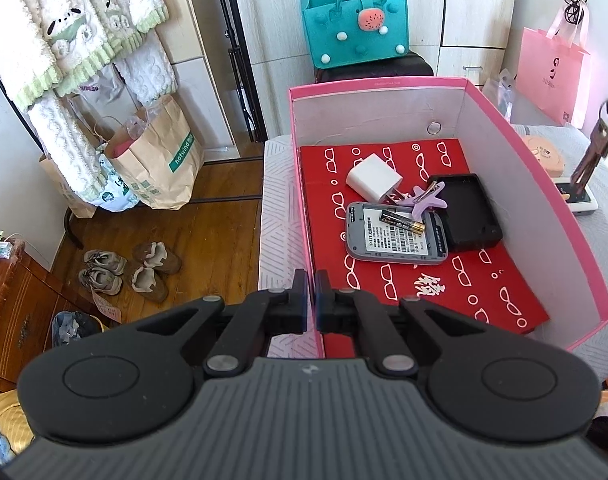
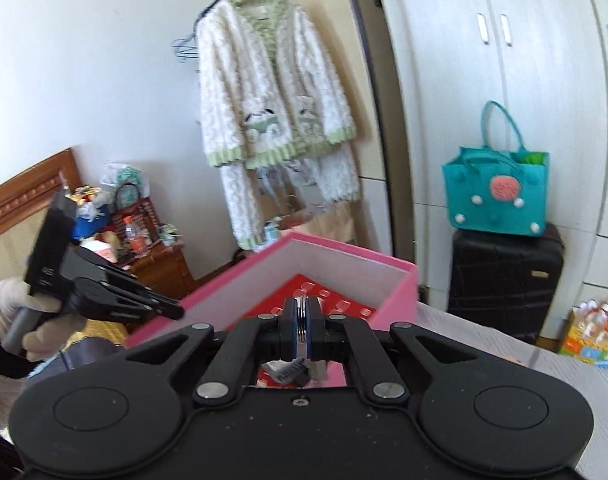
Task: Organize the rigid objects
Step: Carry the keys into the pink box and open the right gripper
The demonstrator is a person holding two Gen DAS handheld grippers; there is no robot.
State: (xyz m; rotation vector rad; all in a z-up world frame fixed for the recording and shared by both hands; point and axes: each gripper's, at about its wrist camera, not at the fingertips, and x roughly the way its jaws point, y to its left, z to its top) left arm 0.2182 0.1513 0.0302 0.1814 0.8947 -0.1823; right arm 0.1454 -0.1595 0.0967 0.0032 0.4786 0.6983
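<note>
**Keys on the way in, a few pieces waiting outside**

Closest to the lens, the left tool (image 1: 311,300) is sitting closed, and it seems to be pinching the near rim of the pink box (image 1: 544,152), steadying it on the cloth-covered surface (image 1: 280,216). In the right wrist view, the right tool (image 2: 303,332) is clamping a metal key ring (image 2: 303,316) between its pads, just short of the box's near corner. From the left wrist view, the keys (image 1: 592,152) are dangling from that ring outside the box's right wall, not yet over the opening.

Further in, several things are already lying on the red glasses-print card (image 1: 384,288) that is lining the box floor:

- a grey pocket router (image 1: 396,240) with its back off
- a small battery (image 1: 402,222) resting on it
- a black shallow tray (image 1: 468,212) touching the router's right side
- a purple star clip (image 1: 428,200)
- a white charger plug (image 1: 374,178) behind them

So the sorting looks well under way. The keys are probably the piece in hand now. Beyond the right wall, a flat white device (image 1: 580,200) and a peach round item (image 1: 544,156) are lying on the surface; whether they belong in the box I cannot tell.
</note>
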